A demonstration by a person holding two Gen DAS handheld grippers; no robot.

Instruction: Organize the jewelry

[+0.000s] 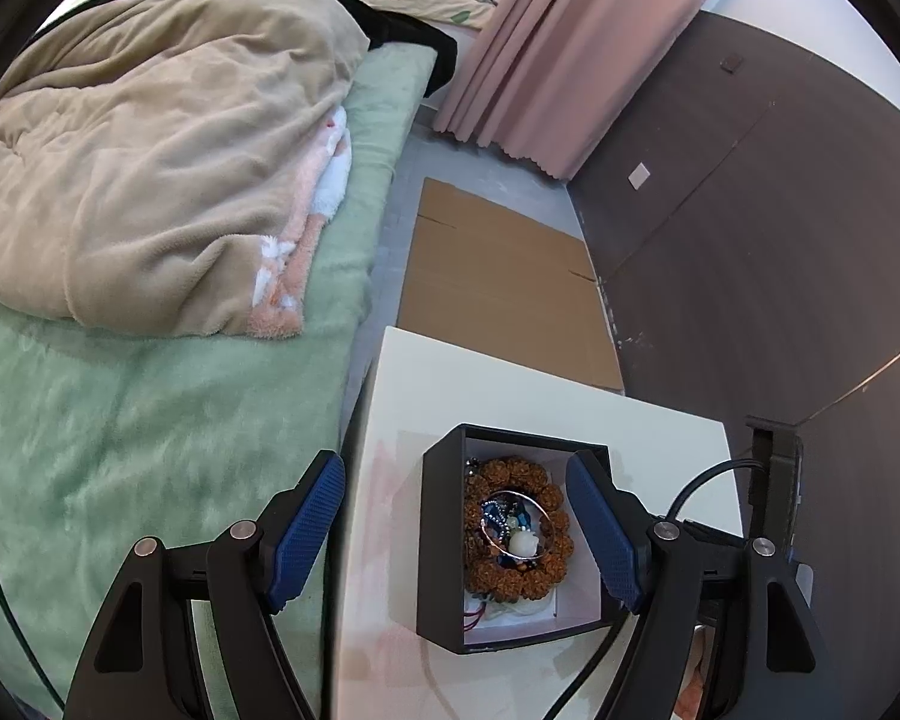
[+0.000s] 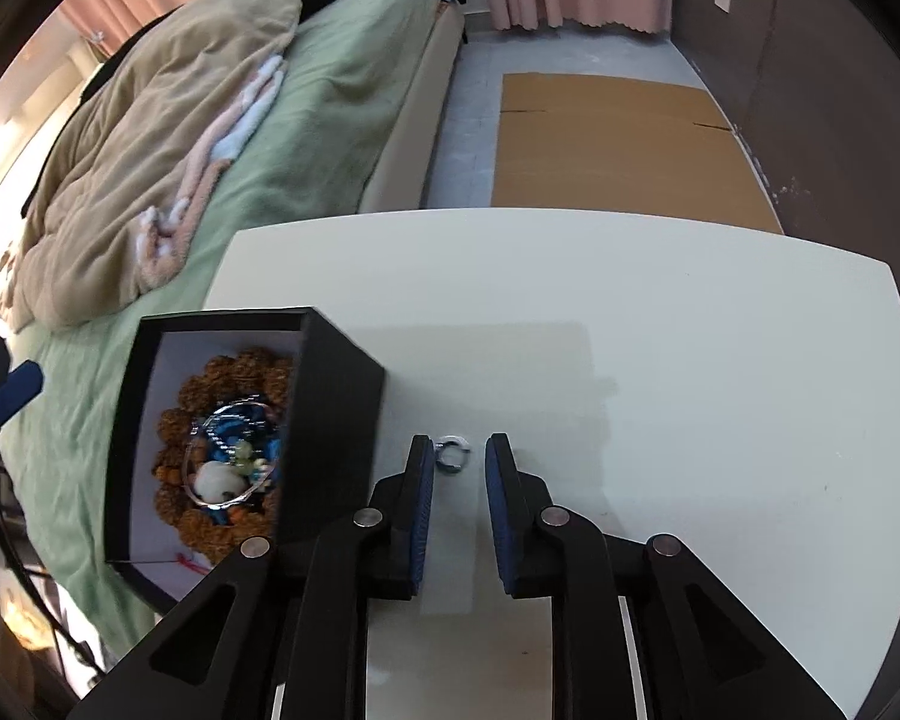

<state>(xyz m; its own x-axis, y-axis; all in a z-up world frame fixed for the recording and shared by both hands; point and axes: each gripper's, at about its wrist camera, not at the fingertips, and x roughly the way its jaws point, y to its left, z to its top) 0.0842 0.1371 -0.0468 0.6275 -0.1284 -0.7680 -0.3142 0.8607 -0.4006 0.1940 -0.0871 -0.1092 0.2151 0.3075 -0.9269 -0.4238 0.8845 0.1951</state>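
Most jewelry is already sitting in the black box (image 1: pixel 444 540): brown bead bracelet (image 1: pixel 513 531), silver bangle (image 1: pixel 519 522), blue & white bits inside it. One small silver ring (image 2: pixel 453 455) is left lying on the white surface (image 2: pixel 690 330), just right of the box. Right tongs (image 2: pixel 459 468) are pointing steeply down at it, pads either side w/ gaps, not gripping. Left tongs (image 1: pixel 456 534) are hovering wide open over the box, holding nothing.

One box (image 2: pixel 336 420) — one ring (image 2: pixel 453 455) (loose) — one table (image 2: pixel 690 330)
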